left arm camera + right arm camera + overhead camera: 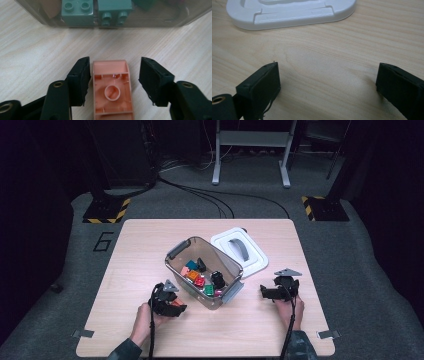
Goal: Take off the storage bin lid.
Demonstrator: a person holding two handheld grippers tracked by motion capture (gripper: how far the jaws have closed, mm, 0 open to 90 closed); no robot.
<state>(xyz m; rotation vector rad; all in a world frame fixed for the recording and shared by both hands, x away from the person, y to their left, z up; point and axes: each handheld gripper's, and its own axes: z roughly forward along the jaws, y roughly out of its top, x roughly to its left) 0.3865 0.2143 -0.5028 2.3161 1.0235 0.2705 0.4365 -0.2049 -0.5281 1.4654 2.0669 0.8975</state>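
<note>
1. The fingers [79, 80] of the left gripper [113, 82] stand a moderate way apart on either side of a salmon-pink brick [113, 90]. The one on the view's left is just beside the brick's edge (touching or not, I cannot tell), while the one on the right stands clear of it with bare wood between. Nothing is clamped.
2. The salmon-pink brick lies on the wooden table [37, 50] with its hollow underside up, its round inner tube showing, between the jaws and in front of the bin's near wall.
3. In the high view the left gripper [172, 306] sits at the near-left corner of the clear plastic bin [175, 265], with the person's left hand [145, 320] behind it.
4. The clear plastic bin stands in the middle of the table, its grey handles at two ends, and holds a heap of coloured bricks [200, 280] (teal, orange, red, green and black among them). Through its wall the left gripper view shows two teal bricks [96, 12] side by side.
5. The right gripper [328, 82] has its jaws wide apart with bare wood between them; it holds nothing.
6. In the high view the right gripper [267, 292] rests on the table to the right of the bin, well apart from the left one.
7. A white lid [255, 260] with a grey handle lies flat just behind the bin's right side; its near edge [294, 15] shows ahead of the right jaws.
</note>
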